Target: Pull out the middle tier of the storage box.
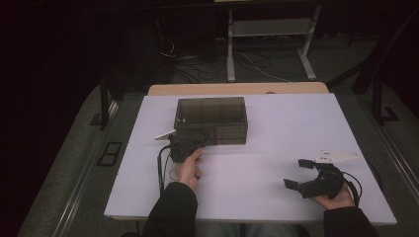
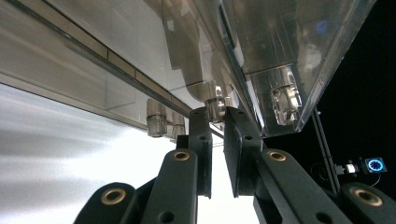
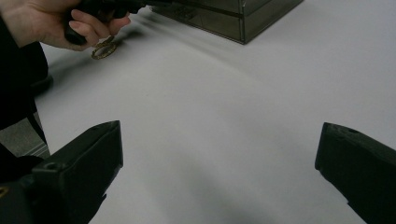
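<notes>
A smoky clear plastic drawer box point(image 1: 211, 120) stands on the white table point(image 1: 257, 163), toward the back. My left gripper point(image 1: 200, 140) is pressed up to the box's front at its lower left. In the left gripper view the jaws point(image 2: 217, 116) stand nearly together, closed on a small clear drawer knob point(image 2: 215, 103). Other clear knobs point(image 2: 156, 119) sit along the same front. My right gripper point(image 1: 295, 173) rests near the table's front right, jaws wide apart with nothing between them point(image 3: 219, 149).
A small brass-coloured ring point(image 3: 103, 50) lies on the table beside the left hand point(image 3: 56, 23). A strip of wooden tabletop point(image 1: 237, 89) runs behind the white board. Cables and a white stand's legs point(image 1: 267, 54) are on the floor beyond.
</notes>
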A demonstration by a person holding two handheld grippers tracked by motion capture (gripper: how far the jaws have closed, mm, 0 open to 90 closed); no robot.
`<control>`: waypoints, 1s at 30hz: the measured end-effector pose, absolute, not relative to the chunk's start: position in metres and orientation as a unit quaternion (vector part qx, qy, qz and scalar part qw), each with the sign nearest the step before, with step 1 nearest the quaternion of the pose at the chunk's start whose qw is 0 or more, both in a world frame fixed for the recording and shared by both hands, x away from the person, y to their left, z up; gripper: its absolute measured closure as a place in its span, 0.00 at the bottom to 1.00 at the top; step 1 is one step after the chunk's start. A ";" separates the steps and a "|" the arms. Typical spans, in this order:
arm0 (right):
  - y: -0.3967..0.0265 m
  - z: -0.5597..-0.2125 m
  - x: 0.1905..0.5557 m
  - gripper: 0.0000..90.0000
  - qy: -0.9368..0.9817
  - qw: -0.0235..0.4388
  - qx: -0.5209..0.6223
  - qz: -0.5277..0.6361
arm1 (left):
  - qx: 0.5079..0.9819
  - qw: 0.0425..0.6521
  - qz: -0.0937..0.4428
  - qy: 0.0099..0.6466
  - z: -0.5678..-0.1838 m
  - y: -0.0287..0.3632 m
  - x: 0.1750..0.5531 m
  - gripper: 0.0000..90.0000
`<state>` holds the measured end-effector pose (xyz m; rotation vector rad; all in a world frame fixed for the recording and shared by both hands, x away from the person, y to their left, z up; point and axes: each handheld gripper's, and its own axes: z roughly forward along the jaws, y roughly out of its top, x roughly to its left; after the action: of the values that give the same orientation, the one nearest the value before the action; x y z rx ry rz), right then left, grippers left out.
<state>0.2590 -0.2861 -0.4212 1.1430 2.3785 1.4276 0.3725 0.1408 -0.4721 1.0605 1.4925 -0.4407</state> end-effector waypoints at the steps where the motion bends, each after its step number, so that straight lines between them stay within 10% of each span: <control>1: -0.286 -0.421 0.259 0.00 0.791 0.071 0.380 0.474 | 0.454 0.589 -0.188 0.642 -0.472 0.140 0.372 0.90; 30: -0.285 -0.421 0.259 0.00 0.792 0.070 0.379 0.473 | 0.458 0.579 -0.189 0.647 -0.470 0.141 0.354 0.91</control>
<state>0.2586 -0.2852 -0.4210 1.1415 2.3824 1.4244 0.3540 0.1411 -0.4701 1.0704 1.5133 -0.4424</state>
